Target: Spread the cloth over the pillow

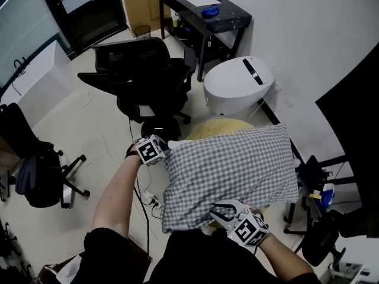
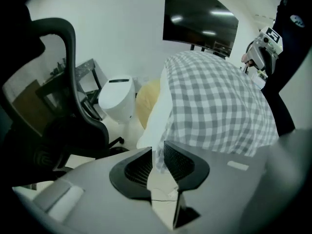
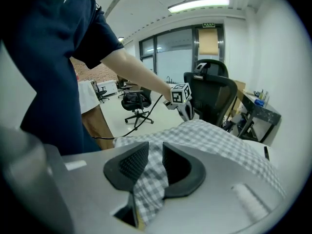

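Note:
A grey-and-white checked cloth (image 1: 231, 164) lies draped over a white pillow (image 1: 177, 143), which rests on a round yellowish seat (image 1: 216, 128). My left gripper (image 1: 166, 152) is at the cloth's left edge. In the left gripper view, its jaws (image 2: 157, 157) stand close together with a corner of the cloth (image 2: 214, 101) pinched between them, next to the pillow's bare white side (image 2: 153, 116). At the cloth's near edge, my right gripper (image 1: 224, 209) is shut on a bunched fold of cloth (image 3: 214, 138) that runs down between its pads (image 3: 155, 160).
A black office chair (image 1: 142, 76) stands just beyond the left gripper, with a white rounded unit (image 1: 237, 84) and a black desk (image 1: 204, 10) behind. A dark screen on a stand (image 1: 355, 111) is at the right. Another chair (image 1: 35, 170) and a floor cable (image 1: 145, 200) are on the left.

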A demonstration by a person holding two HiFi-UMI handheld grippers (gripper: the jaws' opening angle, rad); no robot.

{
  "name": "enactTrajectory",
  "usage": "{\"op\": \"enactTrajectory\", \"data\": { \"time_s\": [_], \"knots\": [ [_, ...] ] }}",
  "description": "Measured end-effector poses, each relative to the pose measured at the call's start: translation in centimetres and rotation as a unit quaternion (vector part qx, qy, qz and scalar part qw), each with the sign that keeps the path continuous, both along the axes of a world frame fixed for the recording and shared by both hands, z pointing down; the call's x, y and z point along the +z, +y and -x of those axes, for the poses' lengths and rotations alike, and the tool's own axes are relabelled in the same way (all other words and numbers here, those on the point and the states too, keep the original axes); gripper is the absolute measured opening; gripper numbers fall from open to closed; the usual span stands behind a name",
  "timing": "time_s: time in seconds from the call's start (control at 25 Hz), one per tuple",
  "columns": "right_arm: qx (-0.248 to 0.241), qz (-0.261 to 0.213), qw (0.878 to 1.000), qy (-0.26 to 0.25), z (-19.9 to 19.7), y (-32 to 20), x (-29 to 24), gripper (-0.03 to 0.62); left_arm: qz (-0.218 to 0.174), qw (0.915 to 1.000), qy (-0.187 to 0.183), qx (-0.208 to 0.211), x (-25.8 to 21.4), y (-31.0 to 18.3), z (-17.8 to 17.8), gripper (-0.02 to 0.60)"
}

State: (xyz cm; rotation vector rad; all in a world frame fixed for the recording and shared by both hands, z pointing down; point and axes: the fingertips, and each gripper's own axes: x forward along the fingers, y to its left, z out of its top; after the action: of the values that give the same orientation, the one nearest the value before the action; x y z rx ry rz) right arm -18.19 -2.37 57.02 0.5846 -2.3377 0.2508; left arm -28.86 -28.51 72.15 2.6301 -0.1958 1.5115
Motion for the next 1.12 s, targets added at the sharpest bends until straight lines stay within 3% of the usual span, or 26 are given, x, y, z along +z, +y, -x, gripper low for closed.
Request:
{"op": "enactTrajectory", "data": {
  "time_s": [0.08,0.24,0.52,0.6,0.64,0.76,0.92,1.04,1.12],
  "knots": [
    [0.010,0.005,1.000,-0.001,-0.2,0.0,0.2,0.101,0.034,0.9993,-0.012,0.013,1.8,1.0,0.2,0.083],
    [0.022,0.014,1.000,0.002,-0.5,0.0,0.7,0.101,0.090,0.9944,0.040,0.040,1.8,3.6,-1.6,0.167],
    [0.019,0.023,1.000,0.003,-0.1,0.3,1.3,0.101,0.086,0.9953,0.035,0.025,2.9,3.2,-2.2,0.164],
    [0.016,0.022,1.000,0.002,0.3,0.4,1.3,0.101,0.078,0.9964,0.032,0.011,3.2,2.5,-2.2,0.267],
    [0.015,0.020,1.000,0.002,0.4,0.4,1.2,0.101,0.078,0.9964,0.030,0.011,3.3,2.4,-2.2,0.280],
    [0.018,0.014,1.000,0.003,0.5,0.2,1.0,0.101,0.080,0.9956,0.021,0.043,3.2,2.8,-2.6,0.190],
    [0.025,0.014,1.000,0.005,0.2,0.3,1.1,0.101,0.074,0.9957,0.008,0.056,3.0,2.8,-2.4,0.012],
    [0.030,0.014,0.999,0.009,-0.1,0.6,1.3,0.101,0.053,0.9968,-0.017,0.057,2.4,1.9,-1.1,0.000],
    [0.035,0.014,0.999,0.009,-0.4,0.8,1.4,0.101,0.011,0.9972,-0.033,0.065,0.8,0.8,-0.4,0.000]
  ]
}}
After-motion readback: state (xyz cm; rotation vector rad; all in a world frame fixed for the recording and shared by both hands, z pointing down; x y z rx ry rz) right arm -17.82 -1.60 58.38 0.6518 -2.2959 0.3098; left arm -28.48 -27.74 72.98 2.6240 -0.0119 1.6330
